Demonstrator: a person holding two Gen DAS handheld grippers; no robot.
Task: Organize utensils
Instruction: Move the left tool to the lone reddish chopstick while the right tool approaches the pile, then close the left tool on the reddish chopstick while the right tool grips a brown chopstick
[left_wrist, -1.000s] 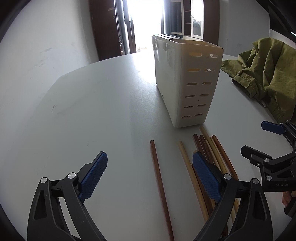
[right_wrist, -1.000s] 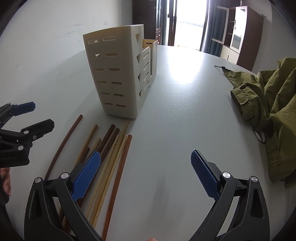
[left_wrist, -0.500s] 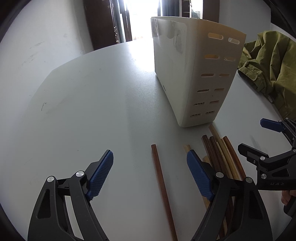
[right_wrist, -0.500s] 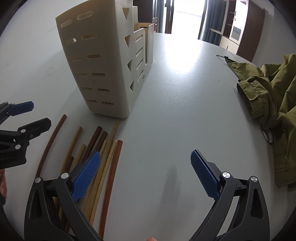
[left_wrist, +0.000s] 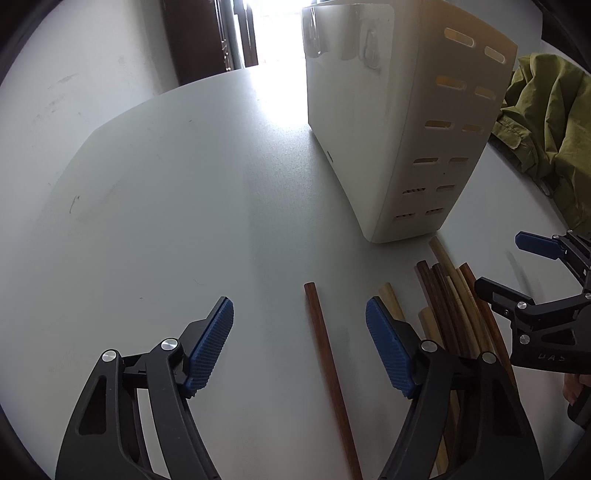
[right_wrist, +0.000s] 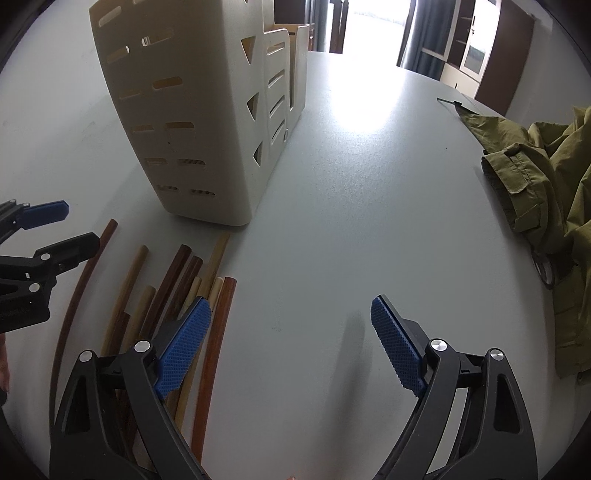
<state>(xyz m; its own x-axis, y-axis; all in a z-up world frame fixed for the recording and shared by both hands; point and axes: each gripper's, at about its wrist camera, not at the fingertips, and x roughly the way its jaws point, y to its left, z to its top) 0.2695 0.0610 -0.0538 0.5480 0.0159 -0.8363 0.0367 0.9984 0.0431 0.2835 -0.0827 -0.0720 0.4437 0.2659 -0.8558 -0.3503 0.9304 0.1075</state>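
Observation:
Several wooden chopsticks (left_wrist: 450, 295) lie in a loose bundle on the pale table in front of a cream slotted utensil holder (left_wrist: 369, 129). One reddish-brown chopstick (left_wrist: 328, 365) lies apart on the left, between the jaws of my left gripper (left_wrist: 299, 347), which are closing without touching it. In the right wrist view the bundle (right_wrist: 166, 288) sits under the left finger of my right gripper (right_wrist: 291, 347). Its jaws are also closing. The outermost red-brown stick (right_wrist: 218, 332) lies just inside its left pad, untouched. The holder (right_wrist: 192, 110) stands behind.
An olive jacket (right_wrist: 546, 184) is heaped on the table's right side, also in the left wrist view (left_wrist: 546, 122). My left gripper (right_wrist: 59, 230) and my right gripper (left_wrist: 517, 267) each show at the edge of the other's view. Dark cabinets and a bright doorway stand beyond.
Both grippers have come down and forward toward the chopsticks, so the holder looms larger. The left jaws have narrowed around the single stick. The right jaws have narrowed slightly.

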